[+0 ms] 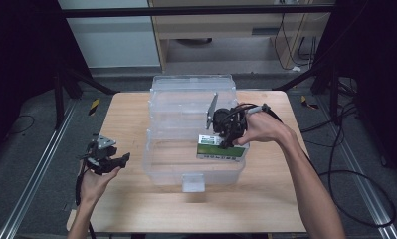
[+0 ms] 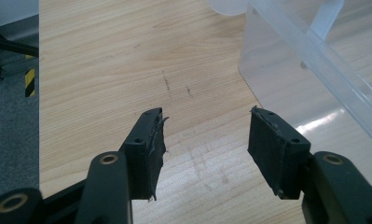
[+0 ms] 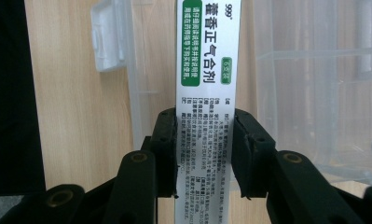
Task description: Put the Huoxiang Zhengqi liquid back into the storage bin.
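White-and-green box (image 3: 207,93) sits clamped in your right gripper (image 3: 204,154) over the clear bin (image 1: 158,164); your left gripper (image 2: 204,149) gapes wide, holding nothing.

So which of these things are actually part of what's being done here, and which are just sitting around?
In use:
- white and green box, clamped between the right gripper fingers
- clear plastic bin, over which the box is held

Just around:
- left gripper, fingers open with nothing between them, beside the bin
- wooden table
- cables on the floor
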A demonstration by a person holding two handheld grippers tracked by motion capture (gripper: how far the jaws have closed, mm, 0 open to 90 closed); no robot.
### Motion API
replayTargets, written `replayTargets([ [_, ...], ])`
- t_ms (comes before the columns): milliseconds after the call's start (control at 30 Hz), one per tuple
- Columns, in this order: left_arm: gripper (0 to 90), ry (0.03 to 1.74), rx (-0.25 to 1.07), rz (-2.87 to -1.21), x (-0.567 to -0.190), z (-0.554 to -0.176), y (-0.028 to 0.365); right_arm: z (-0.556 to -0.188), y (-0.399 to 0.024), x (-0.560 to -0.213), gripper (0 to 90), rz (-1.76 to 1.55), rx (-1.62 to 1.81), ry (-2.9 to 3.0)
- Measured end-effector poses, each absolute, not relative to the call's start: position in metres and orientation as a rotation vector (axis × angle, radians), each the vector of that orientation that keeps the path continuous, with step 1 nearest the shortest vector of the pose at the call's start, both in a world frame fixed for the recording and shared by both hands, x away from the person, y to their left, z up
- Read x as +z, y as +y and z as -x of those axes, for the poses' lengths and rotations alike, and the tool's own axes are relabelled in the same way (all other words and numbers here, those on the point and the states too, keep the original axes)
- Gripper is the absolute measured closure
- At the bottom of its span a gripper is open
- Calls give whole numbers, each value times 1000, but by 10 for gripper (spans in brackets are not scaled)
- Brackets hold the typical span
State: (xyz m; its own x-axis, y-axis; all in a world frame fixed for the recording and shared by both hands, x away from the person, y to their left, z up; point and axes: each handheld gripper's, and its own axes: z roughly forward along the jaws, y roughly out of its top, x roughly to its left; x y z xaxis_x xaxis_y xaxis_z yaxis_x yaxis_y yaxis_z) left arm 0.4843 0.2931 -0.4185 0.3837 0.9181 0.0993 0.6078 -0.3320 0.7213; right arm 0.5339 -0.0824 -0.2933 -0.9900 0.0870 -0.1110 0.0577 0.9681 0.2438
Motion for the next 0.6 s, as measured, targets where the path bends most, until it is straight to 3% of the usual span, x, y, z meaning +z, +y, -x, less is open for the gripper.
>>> replayTargets([
  [600,445,1305,680,-2059,-419,-484,293,-532,-72,-316,646,-40,296,3041],
])
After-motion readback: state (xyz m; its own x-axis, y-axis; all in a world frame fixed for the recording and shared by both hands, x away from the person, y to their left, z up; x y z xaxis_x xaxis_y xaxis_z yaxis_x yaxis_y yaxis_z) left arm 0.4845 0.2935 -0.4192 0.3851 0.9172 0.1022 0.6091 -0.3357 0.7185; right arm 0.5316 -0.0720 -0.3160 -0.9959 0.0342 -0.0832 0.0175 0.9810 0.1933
